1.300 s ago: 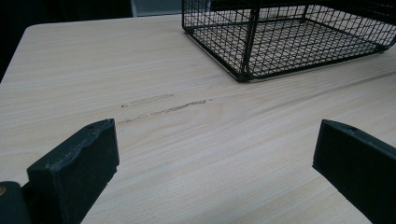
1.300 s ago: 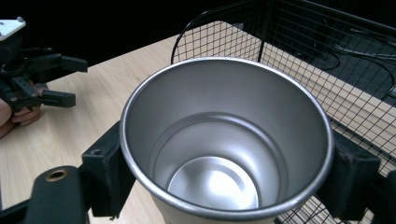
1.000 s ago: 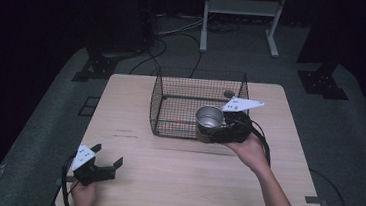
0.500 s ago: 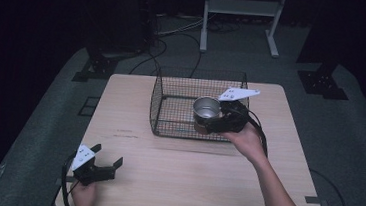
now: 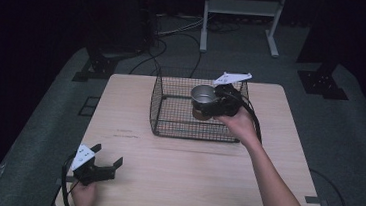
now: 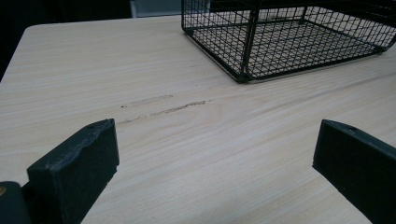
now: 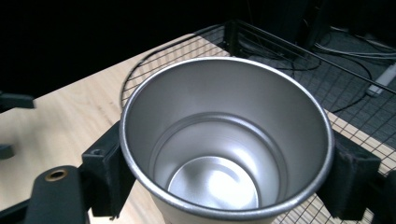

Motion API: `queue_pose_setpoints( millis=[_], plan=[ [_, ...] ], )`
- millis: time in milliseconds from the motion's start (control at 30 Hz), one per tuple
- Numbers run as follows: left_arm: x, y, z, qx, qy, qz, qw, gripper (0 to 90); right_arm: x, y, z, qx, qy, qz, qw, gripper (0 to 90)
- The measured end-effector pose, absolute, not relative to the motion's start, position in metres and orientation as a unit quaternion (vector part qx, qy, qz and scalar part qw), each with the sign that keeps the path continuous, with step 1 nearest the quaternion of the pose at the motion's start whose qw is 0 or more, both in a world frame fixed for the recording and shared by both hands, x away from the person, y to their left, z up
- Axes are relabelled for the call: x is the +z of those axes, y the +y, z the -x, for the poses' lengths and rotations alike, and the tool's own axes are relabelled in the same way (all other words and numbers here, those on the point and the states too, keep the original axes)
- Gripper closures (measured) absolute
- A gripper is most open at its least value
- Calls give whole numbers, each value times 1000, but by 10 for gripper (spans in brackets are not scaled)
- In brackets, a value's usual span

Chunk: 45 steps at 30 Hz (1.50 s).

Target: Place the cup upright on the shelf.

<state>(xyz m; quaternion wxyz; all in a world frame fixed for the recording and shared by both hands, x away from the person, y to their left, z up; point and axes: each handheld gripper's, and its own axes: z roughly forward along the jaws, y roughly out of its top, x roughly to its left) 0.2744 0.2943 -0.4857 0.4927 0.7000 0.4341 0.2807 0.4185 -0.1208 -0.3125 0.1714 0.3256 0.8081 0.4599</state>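
Right gripper [image 5: 211, 104] fingers [image 7: 107, 172] clamp the cup [image 5: 202, 100] upright over the basket [image 5: 169, 127]; lower it level, clear of the wire walls. Left gripper [image 5: 107, 165] gapes wide.

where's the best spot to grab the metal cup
On its round wall just below the rim, one jaw on each side, coming in level from the side. The cup stands upright, open and handleless, so its opposite sides give the jaws even contact. The right gripper already clamps it this way over the wire basket.
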Motion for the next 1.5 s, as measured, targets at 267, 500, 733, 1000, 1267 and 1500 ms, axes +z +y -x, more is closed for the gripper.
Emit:
queue_pose_setpoints(
  millis=[267,500,733,1000,1267,1500],
  plan=[
    [-486,295,-274,280,434,-701,492,0,-320,-121,-442,449,804,-352,168,179],
    [-486,295,-274,280,434,-701,492,0,-316,-116,-455,437,809,-355,168,179],
    [-486,295,-274,280,434,-699,494,0,-311,-104,-471,422,815,-356,175,179],
    [-485,295,-274,280,434,-700,493,0,-322,-98,-488,415,814,-371,165,179],
    [-485,295,-274,279,434,-700,493,0,-337,-99,-500,409,812,-386,155,179],
    [-485,295,-274,279,435,-699,495,0,-349,-100,-507,405,813,-393,142,179]
  ],
)
